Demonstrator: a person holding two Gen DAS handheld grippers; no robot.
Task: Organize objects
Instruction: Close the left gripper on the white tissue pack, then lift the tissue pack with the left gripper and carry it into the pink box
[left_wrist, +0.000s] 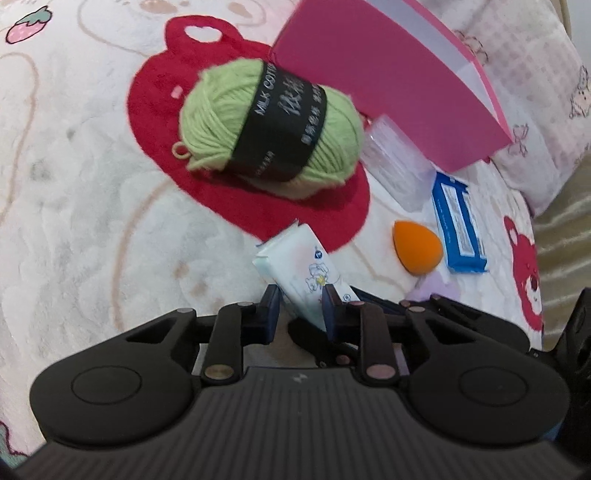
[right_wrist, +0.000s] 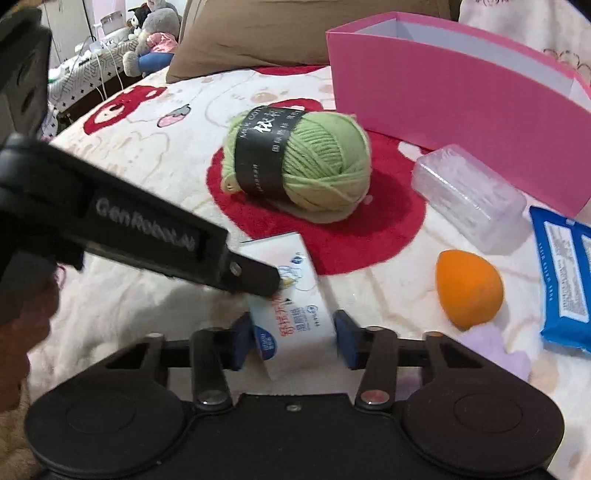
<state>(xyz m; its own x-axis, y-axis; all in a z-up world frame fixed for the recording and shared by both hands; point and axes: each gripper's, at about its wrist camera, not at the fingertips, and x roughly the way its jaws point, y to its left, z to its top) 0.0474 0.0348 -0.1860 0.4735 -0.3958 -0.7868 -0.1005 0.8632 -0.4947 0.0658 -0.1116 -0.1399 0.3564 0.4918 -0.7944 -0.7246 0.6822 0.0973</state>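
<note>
Gripping one white wipes pack (right_wrist: 295, 314), left gripper (left_wrist: 301, 295), right gripper (right_wrist: 293, 338) both clamped; "MILK COTTON" yarn (right_wrist: 299, 162)

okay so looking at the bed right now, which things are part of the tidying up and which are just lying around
Part of the job: white wipes pack, held by both the left gripper and right gripper; green yarn; clear case; orange sponge; blue pack; pink box.

Lying about: blanket, brown pillow, stuffed toys.

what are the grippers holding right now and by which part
Both hold the white wipes pack: left gripper pinches its narrow edge, right gripper clamps its near end.
</note>
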